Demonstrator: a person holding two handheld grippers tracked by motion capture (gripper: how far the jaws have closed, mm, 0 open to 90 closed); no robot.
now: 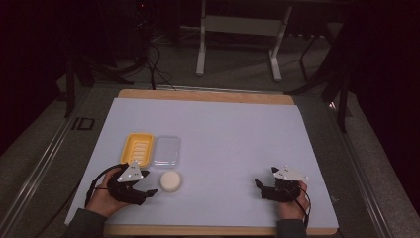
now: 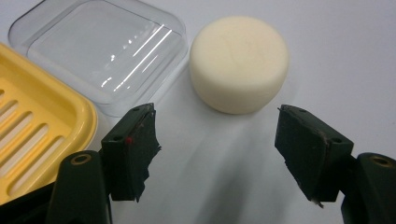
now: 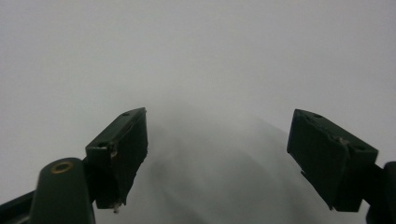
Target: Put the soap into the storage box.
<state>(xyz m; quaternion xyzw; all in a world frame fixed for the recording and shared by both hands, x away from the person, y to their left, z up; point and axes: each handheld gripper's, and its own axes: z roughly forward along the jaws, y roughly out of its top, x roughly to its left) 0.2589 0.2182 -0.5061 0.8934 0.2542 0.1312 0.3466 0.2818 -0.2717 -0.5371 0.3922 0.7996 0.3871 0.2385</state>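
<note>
On the worktop [image 1: 237,129], the round soap [image 2: 239,63] lies just ahead of the left gripper [image 2: 217,149], fingers apart; likely an approach, next needing a straddle. The right gripper [image 3: 217,154] idles, fingers apart.

A round cream soap bar [image 1: 171,181] sits just beside the left gripper [image 1: 148,184], with a yellow soap dish [image 1: 138,148] and clear lid [image 1: 166,150] just beyond it, the right gripper [image 1: 261,187] well apart on the white sheet [image 1: 223,134].
</note>
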